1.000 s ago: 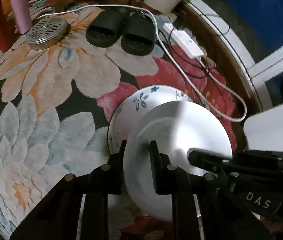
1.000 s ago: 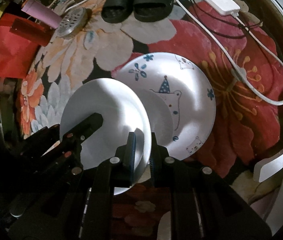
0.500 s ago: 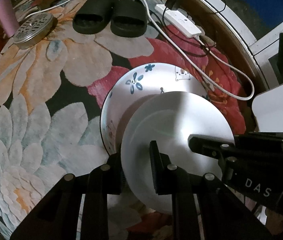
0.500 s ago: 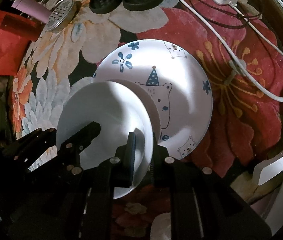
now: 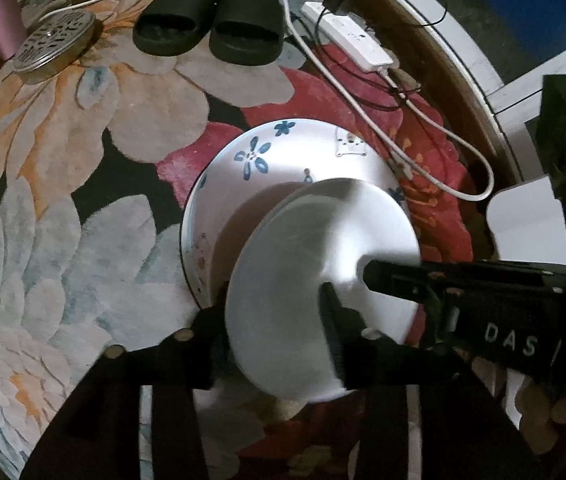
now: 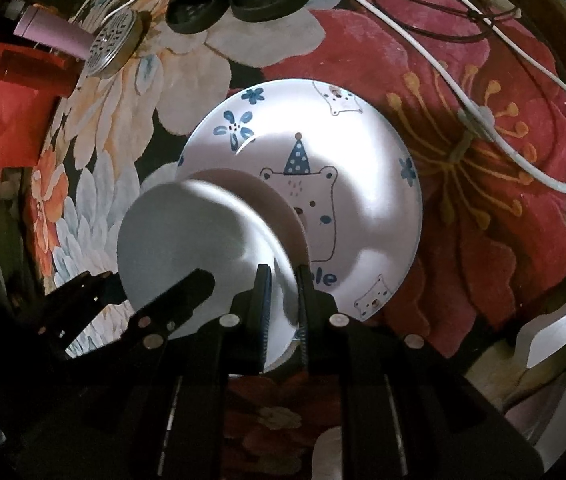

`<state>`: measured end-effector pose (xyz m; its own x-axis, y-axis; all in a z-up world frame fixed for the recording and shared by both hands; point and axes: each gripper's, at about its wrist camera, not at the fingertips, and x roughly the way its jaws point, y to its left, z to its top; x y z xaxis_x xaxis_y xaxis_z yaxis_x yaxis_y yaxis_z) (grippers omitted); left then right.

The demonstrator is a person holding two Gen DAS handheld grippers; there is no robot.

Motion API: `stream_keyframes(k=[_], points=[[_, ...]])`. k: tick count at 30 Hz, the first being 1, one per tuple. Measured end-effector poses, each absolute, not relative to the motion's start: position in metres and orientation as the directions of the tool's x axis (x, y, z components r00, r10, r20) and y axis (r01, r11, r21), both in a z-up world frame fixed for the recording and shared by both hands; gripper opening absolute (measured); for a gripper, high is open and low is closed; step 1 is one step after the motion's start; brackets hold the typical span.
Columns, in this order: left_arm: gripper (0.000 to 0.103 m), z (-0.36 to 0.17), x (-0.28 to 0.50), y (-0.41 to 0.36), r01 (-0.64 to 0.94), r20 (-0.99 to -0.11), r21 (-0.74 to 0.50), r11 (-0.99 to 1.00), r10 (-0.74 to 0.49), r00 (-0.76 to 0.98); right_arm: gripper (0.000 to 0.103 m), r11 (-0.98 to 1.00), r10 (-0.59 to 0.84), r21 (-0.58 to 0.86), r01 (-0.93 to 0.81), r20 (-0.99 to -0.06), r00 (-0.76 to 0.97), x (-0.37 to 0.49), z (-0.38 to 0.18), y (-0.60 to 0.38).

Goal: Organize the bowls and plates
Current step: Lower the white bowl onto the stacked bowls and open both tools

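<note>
Clutter on the floral rug (image 5: 83, 152) below me

I see black slippers (image 5: 211, 32) beside a perforated metal lid (image 5: 55, 46), a white power strip (image 5: 353, 40) and cable (image 5: 423, 128) nearby.

a plain white plate (image 5: 303, 280) is held tilted above a larger plate, its far edge low over the larger plate's near half and its near edge raised. it is smooth and undecorated, with a shallow rim, and part of it lies in shadow. the larger plate (image 6: 363, 152) lies flat on a floral rug. it is white with a thin blue rim and is printed with a bear in a blue dotted party hat, blue flowers, small bear faces and blue lettering that the white plate partly covers. whether the two plates touch cannot be made out.
</note>
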<state>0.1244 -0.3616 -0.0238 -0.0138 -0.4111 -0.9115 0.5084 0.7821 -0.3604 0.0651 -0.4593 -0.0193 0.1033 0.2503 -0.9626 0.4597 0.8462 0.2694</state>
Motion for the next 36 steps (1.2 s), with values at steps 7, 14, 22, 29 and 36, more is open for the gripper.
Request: stream_keyframes(k=[7,14,22,29,36], points=[[0.09,-0.005,0.119,-0.363,0.553,-0.894,-0.355,0.753,-0.446,0.033,0.031,0.835,0.255,0.29,0.468,-0.957,0.139,0.068,-0.009,-0.462],[0.102,0.004,0.12,-0.35,0.558,-0.898,-0.279,0.781,-0.418,0.136,0.069,0.856,0.202,0.261,0.446,-0.964,0.175,0.068,0.004,-0.458],[0.102,0.002,0.119,-0.334,0.559,-0.908,-0.223,0.798,-0.379,0.18,0.095,0.859,0.159,0.245,0.45,-0.962,0.22,0.065,0.011,-0.455],[0.102,0.003,0.12,-0.32,0.544,-0.911,-0.203,0.814,-0.361,0.201,0.102,0.877,0.099,0.211,0.431,-0.959,0.266,0.059,0.022,-0.451],[0.102,0.005,0.124,-0.309,0.523,-0.909,-0.2,0.828,-0.356,0.217,0.102,0.886,0.051,0.161,0.435,-0.966,0.254,0.05,0.02,-0.448]])
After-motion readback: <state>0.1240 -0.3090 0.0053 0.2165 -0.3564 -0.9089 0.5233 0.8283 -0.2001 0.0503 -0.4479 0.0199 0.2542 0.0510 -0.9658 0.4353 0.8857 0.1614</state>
